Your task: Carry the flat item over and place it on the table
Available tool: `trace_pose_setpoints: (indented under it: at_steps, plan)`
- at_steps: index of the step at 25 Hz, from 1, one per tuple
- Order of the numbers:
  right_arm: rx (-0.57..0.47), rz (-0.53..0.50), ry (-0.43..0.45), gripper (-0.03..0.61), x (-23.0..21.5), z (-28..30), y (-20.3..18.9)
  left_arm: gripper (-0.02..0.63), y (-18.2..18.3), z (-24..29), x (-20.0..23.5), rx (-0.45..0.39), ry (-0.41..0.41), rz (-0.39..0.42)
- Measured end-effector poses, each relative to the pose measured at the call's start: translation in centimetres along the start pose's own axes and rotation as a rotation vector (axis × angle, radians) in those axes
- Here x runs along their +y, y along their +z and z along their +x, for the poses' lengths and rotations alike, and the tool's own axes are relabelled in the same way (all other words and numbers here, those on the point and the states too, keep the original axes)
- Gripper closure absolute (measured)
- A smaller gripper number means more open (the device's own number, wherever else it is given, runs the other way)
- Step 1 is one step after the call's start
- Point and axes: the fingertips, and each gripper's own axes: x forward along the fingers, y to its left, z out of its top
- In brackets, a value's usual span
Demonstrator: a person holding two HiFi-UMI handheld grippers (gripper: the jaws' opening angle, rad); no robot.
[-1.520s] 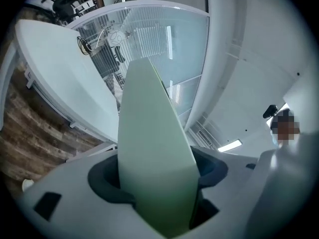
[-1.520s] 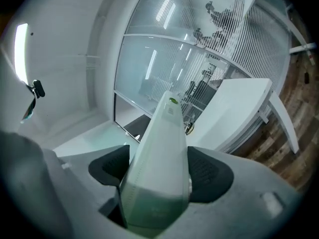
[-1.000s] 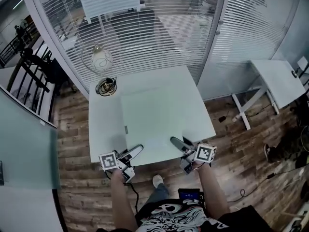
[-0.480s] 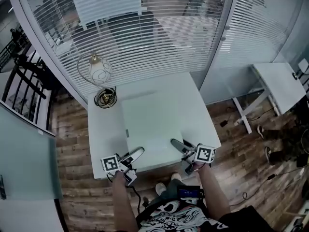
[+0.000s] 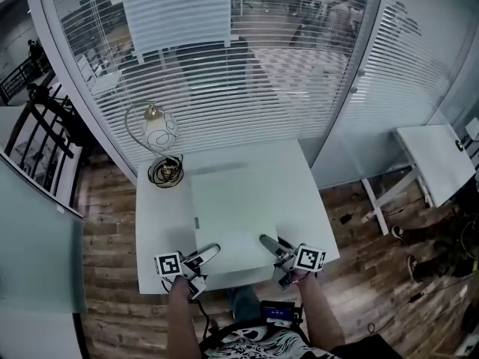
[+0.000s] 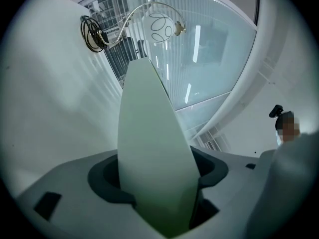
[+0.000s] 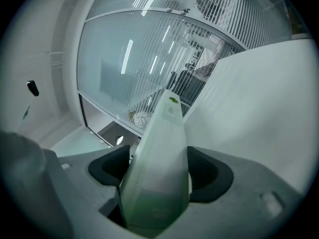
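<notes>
A pale green flat board (image 5: 233, 209) lies level over the white table (image 5: 159, 223), covering its middle. My left gripper (image 5: 209, 251) is shut on the board's near edge at the left, and my right gripper (image 5: 268, 243) is shut on the same edge at the right. In the left gripper view the board (image 6: 149, 143) runs edge-on out of the jaws, with the table (image 6: 45, 108) beside it. The right gripper view shows the board (image 7: 159, 153) clamped the same way next to the table (image 7: 259, 118). Whether the board rests on the table I cannot tell.
A globe lamp (image 5: 159, 132) with a coiled cable (image 5: 166, 172) stands at the table's back left corner. Glass walls with blinds (image 5: 247, 66) rise right behind the table. A second white table (image 5: 440, 155) stands to the right and black railings (image 5: 41, 118) to the left, on wooden floor.
The table has come closer under me, and the board with both grippers has moved forward over it. Both grippers keep their hold on the near edge.
</notes>
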Motion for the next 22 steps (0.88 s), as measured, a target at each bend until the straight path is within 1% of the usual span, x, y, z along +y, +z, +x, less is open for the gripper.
trace_pose_setpoints:
  at_steps: [1, 2, 4, 5, 6, 7, 8, 10, 12, 13, 14, 15, 16, 17, 18, 19, 22]
  plan:
    - [0.012, -0.028, -0.027, 0.225, -0.7, 0.0, 0.2, 0.273, 0.2, -0.1, 0.5, 0.001, 0.012, 0.01]
    - [0.016, -0.031, -0.032, 0.225, -1.0, 0.2, 0.3, 0.275, 0.5, -0.1, 0.8, -0.001, 0.018, 0.012]
    - [0.017, -0.016, -0.023, 0.225, -1.3, 1.0, 0.6, 0.275, 1.3, -0.2, 1.7, 0.004, 0.043, 0.04]
    - [0.026, -0.036, -0.04, 0.225, -1.9, 1.1, 0.8, 0.275, 1.5, -0.1, 1.8, 0.002, 0.04, 0.033]
    - [0.032, -0.044, -0.05, 0.225, -2.3, 1.2, 1.0, 0.275, 1.6, 0.3, 1.5, -0.007, 0.021, 0.001]
    - [0.035, -0.04, -0.053, 0.225, -2.6, 1.3, 1.0, 0.275, 1.7, 0.5, 1.4, -0.016, 0.004, -0.027]
    - [0.036, -0.039, -0.059, 0.225, -2.9, 1.5, 1.1, 0.275, 1.8, 0.6, 1.6, -0.017, 0.004, -0.032]
    - [0.029, -0.006, -0.042, 0.225, -3.2, 2.0, 1.0, 0.274, 2.1, 0.4, 2.7, -0.01, 0.029, -0.013]
    - [0.025, 0.026, -0.019, 0.225, -3.1, 2.4, 1.1, 0.275, 2.3, 0.8, 2.7, -0.016, 0.017, -0.052]
    - [0.031, 0.018, -0.036, 0.225, -3.6, 2.4, 1.2, 0.275, 2.3, 1.0, 2.6, -0.02, 0.011, -0.071]
    - [0.043, -0.01, -0.076, 0.225, -4.5, 2.0, 1.4, 0.275, 2.4, 1.2, 2.7, -0.021, 0.012, -0.081]
    - [0.054, -0.033, -0.114, 0.225, -5.3, 1.8, 1.5, 0.275, 2.5, 1.2, 3.1, -0.016, 0.025, -0.078]
    - [0.059, -0.037, -0.131, 0.225, -5.8, 1.7, 1.6, 0.275, 2.6, 1.0, 3.8, -0.005, 0.051, -0.054]
    - [0.058, -0.019, -0.126, 0.225, -5.9, 1.8, 1.5, 0.275, 2.7, 0.7, 4.8, 0.012, 0.087, -0.019]
    - [0.05, 0.016, -0.099, 0.225, -5.6, 2.1, 1.4, 0.275, 2.7, 0.5, 5.7, 0.024, 0.113, 0.001]
    - [0.04, 0.054, -0.067, 0.225, -5.2, 2.5, 1.3, 0.275, 2.7, 0.5, 6.0, 0.026, 0.117, -0.008]
    - [0.033, 0.1, -0.035, 0.225, -5.1, 3.0, 1.4, 0.275, 2.6, 1.8, 4.9, -0.008, 0.048, -0.132]
